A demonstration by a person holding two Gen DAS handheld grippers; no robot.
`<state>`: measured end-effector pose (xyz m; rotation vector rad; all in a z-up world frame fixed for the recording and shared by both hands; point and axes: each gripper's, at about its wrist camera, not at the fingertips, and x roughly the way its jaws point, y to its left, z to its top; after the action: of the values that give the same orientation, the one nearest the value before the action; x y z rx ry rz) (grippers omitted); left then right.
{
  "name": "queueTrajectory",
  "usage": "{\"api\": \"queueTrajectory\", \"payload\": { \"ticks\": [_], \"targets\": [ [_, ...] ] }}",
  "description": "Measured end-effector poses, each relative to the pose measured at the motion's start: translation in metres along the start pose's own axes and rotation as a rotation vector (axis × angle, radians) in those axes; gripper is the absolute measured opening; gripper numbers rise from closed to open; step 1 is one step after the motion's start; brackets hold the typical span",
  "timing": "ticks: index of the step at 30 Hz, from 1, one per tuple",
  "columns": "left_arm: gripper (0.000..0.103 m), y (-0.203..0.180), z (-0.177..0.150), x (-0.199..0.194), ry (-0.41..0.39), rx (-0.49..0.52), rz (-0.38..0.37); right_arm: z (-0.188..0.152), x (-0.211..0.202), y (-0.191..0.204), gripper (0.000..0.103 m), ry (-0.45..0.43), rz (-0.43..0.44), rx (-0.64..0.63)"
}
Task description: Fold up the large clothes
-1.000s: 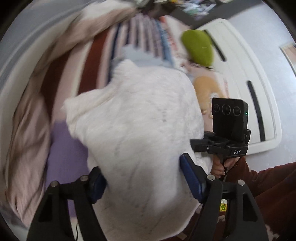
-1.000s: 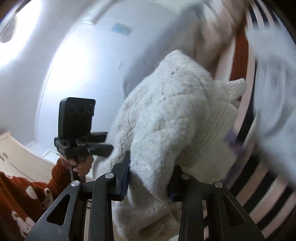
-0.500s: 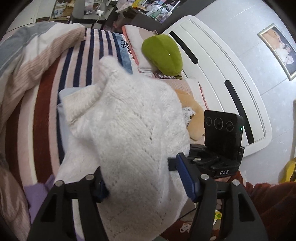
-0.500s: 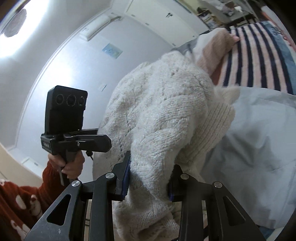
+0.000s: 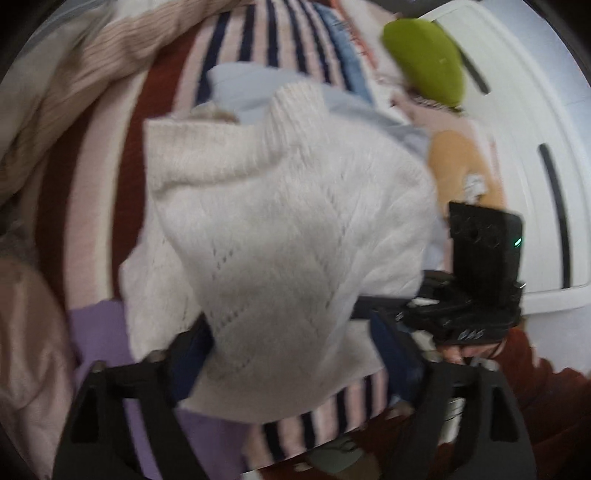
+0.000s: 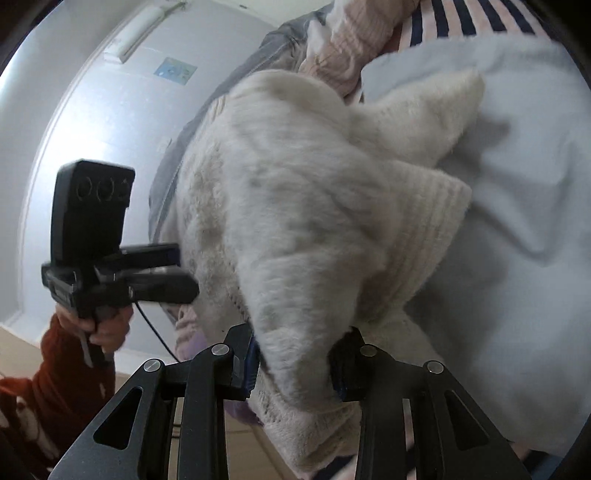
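Sweater (image 5: pixel 280 229) now lower over bed; left tongs (image 5: pixel 291 354) opening around it, right tongs (image 6: pixel 295 363) stay clamped on it.

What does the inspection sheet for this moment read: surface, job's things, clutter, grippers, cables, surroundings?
Surface: striped bedspread, mostly covered.
Job's things: white knit sweater draped over a pale blue garment.
Clutter: green plush, orange plush, lilac cloth, bundled blanket.
Grippers: left gripper jaws opening, sweater between them; right gripper pinching a sweater fold.
Cables: thin black lead beneath the left gripper's handle.
Surroundings: white headboard, wall unit, small wall picture.
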<state>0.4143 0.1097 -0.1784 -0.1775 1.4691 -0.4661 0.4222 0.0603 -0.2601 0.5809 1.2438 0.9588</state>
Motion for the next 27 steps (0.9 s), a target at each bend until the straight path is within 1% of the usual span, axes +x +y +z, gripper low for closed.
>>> {"api": "queueTrajectory", "payload": {
  "ticks": [1, 3, 4, 5, 6, 7, 8, 9, 10, 11, 12, 13, 14, 15, 16, 17, 18, 20, 22, 23, 24, 25, 26, 27],
  "targets": [
    [0.1, 0.007, -0.004, 0.002, 0.006, 0.01, 0.043, -0.002, 0.008, 0.0, 0.026, -0.008, 0.007, 0.013],
    [0.1, 0.023, -0.01, 0.009, 0.02, 0.015, 0.131, 0.003, 0.015, 0.007, 0.026, -0.016, -0.01, 0.014],
    [0.101, 0.033, -0.012, 0.014, 0.025, 0.005, 0.14, 0.004, 0.015, 0.006, 0.026, -0.02, -0.032, 0.004],
    [0.102, 0.046, -0.013, 0.019, 0.015, -0.023, 0.108, 0.0, 0.017, 0.008, 0.028, -0.022, -0.063, -0.013],
    [0.102, 0.055, -0.013, 0.022, 0.006, -0.041, 0.073, 0.002, 0.013, 0.008, 0.034, -0.021, -0.097, -0.032],
    [0.102, 0.063, -0.012, 0.027, 0.008, -0.055, 0.049, 0.0, 0.011, 0.01, 0.036, -0.021, -0.131, -0.046],
    [0.102, 0.07, -0.01, 0.033, 0.016, -0.061, 0.037, -0.003, 0.006, 0.014, 0.041, -0.023, -0.183, -0.06],
    [0.102, 0.075, -0.009, 0.037, 0.017, -0.056, 0.039, -0.003, 0.003, 0.019, 0.046, -0.024, -0.214, -0.067],
    [0.102, 0.077, -0.008, 0.038, 0.015, -0.052, 0.043, -0.006, -0.004, 0.023, 0.058, -0.036, -0.271, -0.081],
    [0.102, 0.081, -0.008, 0.039, 0.01, -0.042, 0.037, -0.011, -0.012, 0.027, 0.066, -0.061, -0.321, -0.101],
    [0.102, 0.083, -0.007, 0.04, 0.005, -0.033, 0.021, -0.015, -0.02, 0.029, 0.073, -0.083, -0.344, -0.112],
    [0.102, 0.085, -0.007, 0.041, 0.002, -0.028, 0.007, -0.014, -0.027, 0.029, 0.076, -0.088, -0.342, -0.105],
    [0.102, 0.09, -0.007, 0.044, -0.002, -0.026, -0.024, -0.014, -0.026, 0.024, 0.079, -0.064, -0.324, -0.075],
    [0.102, 0.095, -0.006, 0.049, 0.0, -0.025, -0.046, -0.006, -0.026, 0.015, 0.083, -0.023, -0.306, -0.039],
    [0.102, 0.102, -0.003, 0.058, 0.006, -0.025, -0.054, -0.005, -0.015, 0.003, 0.084, 0.036, -0.311, 0.004],
    [0.102, 0.106, -0.002, 0.064, 0.017, -0.03, -0.06, 0.0, -0.014, -0.001, 0.087, 0.053, -0.325, 0.023],
    [0.102, 0.11, 0.001, 0.069, 0.025, -0.043, -0.08, 0.0, -0.009, -0.001, 0.088, 0.056, -0.311, 0.039],
    [0.102, 0.118, 0.004, 0.074, 0.025, -0.077, -0.143, -0.001, 0.002, -0.013, 0.088, 0.049, -0.203, 0.113],
    [0.102, 0.123, 0.006, 0.075, 0.024, -0.11, -0.223, -0.002, 0.022, -0.019, 0.086, 0.071, -0.088, 0.156],
    [0.102, 0.126, 0.005, 0.074, 0.023, -0.133, -0.286, -0.002, 0.027, -0.017, 0.086, 0.065, -0.079, 0.144],
    [0.102, 0.126, 0.005, 0.073, 0.021, -0.142, -0.322, -0.002, 0.03, -0.014, 0.076, 0.052, -0.055, 0.128],
    [0.1, 0.125, 0.003, 0.068, 0.015, -0.142, -0.353, -0.002, 0.029, -0.012, 0.064, 0.039, -0.01, 0.123],
    [0.099, 0.121, 0.004, 0.063, 0.005, -0.128, -0.37, -0.002, 0.024, -0.01, 0.053, 0.026, 0.056, 0.129],
    [0.095, 0.112, 0.004, 0.052, -0.013, -0.102, -0.389, -0.001, 0.017, -0.005, 0.05, 0.013, 0.091, 0.124]
  ]
}}
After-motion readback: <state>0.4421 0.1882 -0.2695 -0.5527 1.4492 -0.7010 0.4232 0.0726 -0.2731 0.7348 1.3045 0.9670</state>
